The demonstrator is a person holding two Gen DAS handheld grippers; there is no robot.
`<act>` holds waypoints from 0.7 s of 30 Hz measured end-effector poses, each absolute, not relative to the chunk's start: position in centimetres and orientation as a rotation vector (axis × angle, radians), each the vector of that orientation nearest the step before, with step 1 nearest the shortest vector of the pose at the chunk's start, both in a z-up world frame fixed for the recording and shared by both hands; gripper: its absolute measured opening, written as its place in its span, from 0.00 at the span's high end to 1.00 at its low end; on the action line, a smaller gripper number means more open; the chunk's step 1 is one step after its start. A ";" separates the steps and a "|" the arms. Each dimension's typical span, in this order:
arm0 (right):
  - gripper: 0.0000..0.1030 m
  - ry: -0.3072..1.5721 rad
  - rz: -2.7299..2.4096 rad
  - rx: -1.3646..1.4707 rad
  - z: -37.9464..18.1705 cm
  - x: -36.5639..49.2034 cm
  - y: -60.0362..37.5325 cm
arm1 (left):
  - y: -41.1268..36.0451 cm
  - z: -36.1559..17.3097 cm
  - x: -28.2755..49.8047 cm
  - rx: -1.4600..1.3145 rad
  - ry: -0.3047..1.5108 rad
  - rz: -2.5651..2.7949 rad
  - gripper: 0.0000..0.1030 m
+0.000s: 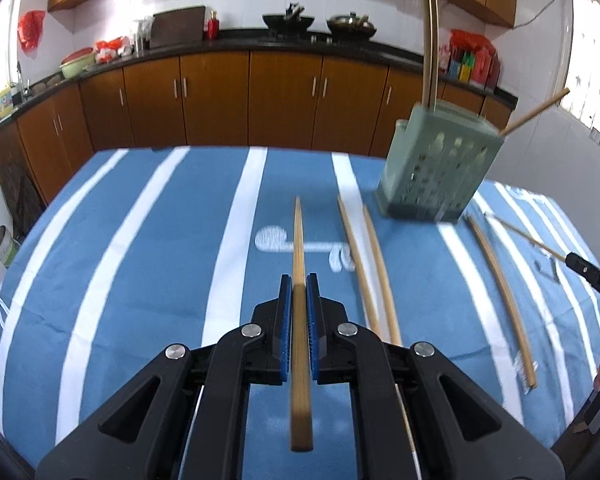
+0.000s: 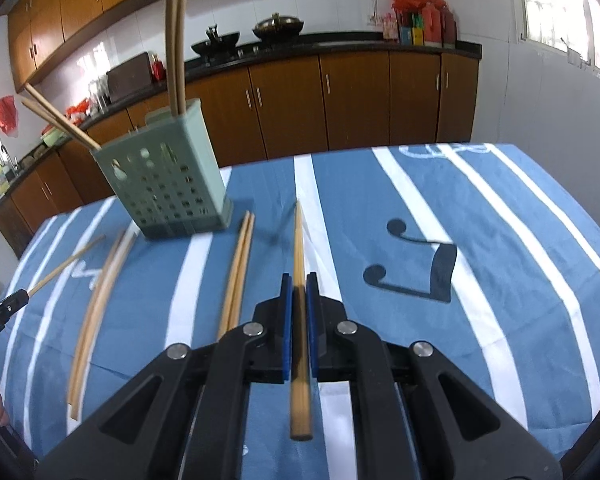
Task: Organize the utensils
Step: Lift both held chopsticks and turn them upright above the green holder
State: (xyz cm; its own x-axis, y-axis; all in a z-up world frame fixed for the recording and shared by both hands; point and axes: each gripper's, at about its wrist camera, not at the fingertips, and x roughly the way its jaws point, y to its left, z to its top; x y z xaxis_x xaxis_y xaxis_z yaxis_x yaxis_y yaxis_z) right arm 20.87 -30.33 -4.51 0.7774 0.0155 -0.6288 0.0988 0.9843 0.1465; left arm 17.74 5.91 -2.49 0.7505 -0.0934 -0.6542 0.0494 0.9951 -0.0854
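My left gripper [image 1: 299, 280] is shut on a wooden chopstick [image 1: 298, 240] that points forward above the blue striped cloth. My right gripper [image 2: 299, 280] is shut on another wooden chopstick [image 2: 299, 240], also held above the cloth. A green perforated utensil holder [image 1: 440, 168] stands ahead right of the left gripper with several chopsticks standing in it; in the right wrist view the holder [image 2: 168, 188] is ahead left. Two loose chopsticks [image 1: 364, 256] lie right of the left gripper, and one more [image 1: 500, 292] lies further right. In the right wrist view a pair [image 2: 238, 268] lies just left of my gripper.
The table has a blue cloth with white stripes [image 1: 140, 260]. The other gripper's tip with its chopstick shows at the right edge of the left view [image 1: 588, 272] and the left edge of the right view [image 2: 4, 308]. Brown kitchen cabinets [image 1: 220, 96] stand behind the table.
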 end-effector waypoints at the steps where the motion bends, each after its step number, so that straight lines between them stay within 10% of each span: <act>1: 0.92 0.670 -0.044 0.178 -4.2 20.8 -30.4 | 6.0 -2.1 17.7 -0.071 0.706 -0.079 0.93; 21: 0.92 0.512 -0.026 0.213 0.5 19.5 -31.0 | 5.8 3.0 17.1 -0.102 0.561 -0.083 0.93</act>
